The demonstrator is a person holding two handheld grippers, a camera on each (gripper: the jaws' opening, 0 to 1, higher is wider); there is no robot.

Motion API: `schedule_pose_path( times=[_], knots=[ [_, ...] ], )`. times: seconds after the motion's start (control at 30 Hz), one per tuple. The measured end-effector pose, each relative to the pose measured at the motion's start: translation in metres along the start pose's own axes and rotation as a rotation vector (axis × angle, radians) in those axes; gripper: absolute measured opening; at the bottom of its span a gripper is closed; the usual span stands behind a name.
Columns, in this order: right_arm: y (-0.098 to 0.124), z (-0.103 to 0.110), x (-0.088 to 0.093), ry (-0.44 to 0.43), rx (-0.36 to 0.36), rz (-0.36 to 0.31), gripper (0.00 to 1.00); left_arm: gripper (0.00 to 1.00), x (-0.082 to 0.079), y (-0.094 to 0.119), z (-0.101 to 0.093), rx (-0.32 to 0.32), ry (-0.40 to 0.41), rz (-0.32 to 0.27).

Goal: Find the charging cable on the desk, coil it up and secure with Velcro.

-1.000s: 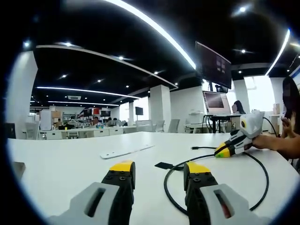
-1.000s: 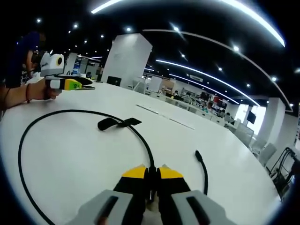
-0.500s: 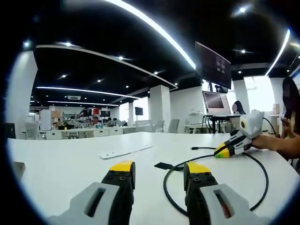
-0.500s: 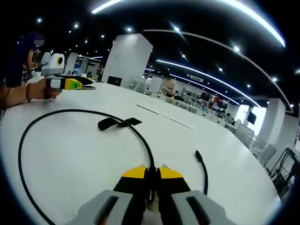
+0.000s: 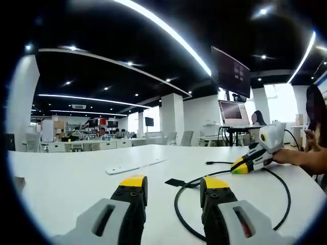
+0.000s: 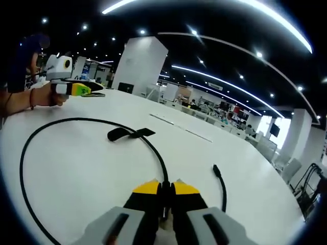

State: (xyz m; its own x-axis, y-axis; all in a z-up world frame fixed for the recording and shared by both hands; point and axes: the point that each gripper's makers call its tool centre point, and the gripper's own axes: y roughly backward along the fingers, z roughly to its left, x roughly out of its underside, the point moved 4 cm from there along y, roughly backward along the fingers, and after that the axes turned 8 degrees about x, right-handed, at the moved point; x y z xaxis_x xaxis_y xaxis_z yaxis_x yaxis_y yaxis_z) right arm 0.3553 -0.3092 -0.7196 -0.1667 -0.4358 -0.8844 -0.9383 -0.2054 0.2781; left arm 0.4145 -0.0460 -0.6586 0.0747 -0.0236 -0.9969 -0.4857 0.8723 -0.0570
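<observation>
A black charging cable (image 6: 30, 148) lies in a wide loop on the white table (image 6: 92, 173). My right gripper (image 6: 163, 187) is shut on the cable close to one end, and the free plug (image 6: 216, 168) curls up just to its right. A black Velcro strap (image 6: 127, 134) lies across the loop's far side. In the left gripper view the same cable (image 5: 179, 212) curves under my open left gripper (image 5: 173, 182), whose jaws hold nothing. The strap (image 5: 176, 181) lies just ahead of them. The right gripper (image 5: 249, 162), held by a hand, pinches the cable at the right.
A flat white strip (image 5: 135, 165) lies on the table ahead of the left gripper. A laptop (image 5: 235, 109) and a hanging screen (image 5: 231, 71) stand on a desk beyond the table's far right. The left gripper (image 6: 69, 88) hovers at the table's far left edge.
The left gripper has lifted and shifted slightly, so its view has moved a little. The right gripper stays shut on the cable, and the cable and strap lie as before.
</observation>
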Motion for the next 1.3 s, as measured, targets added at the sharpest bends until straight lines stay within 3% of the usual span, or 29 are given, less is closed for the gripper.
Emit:
schedule_pose_path(
  times=[1.3],
  knots=[
    [-0.005,-0.01,-0.002,0.002,-0.001,-0.006,0.1,0.42,-0.034,-0.073,-0.029,0.142,-0.062,0.046]
  ],
)
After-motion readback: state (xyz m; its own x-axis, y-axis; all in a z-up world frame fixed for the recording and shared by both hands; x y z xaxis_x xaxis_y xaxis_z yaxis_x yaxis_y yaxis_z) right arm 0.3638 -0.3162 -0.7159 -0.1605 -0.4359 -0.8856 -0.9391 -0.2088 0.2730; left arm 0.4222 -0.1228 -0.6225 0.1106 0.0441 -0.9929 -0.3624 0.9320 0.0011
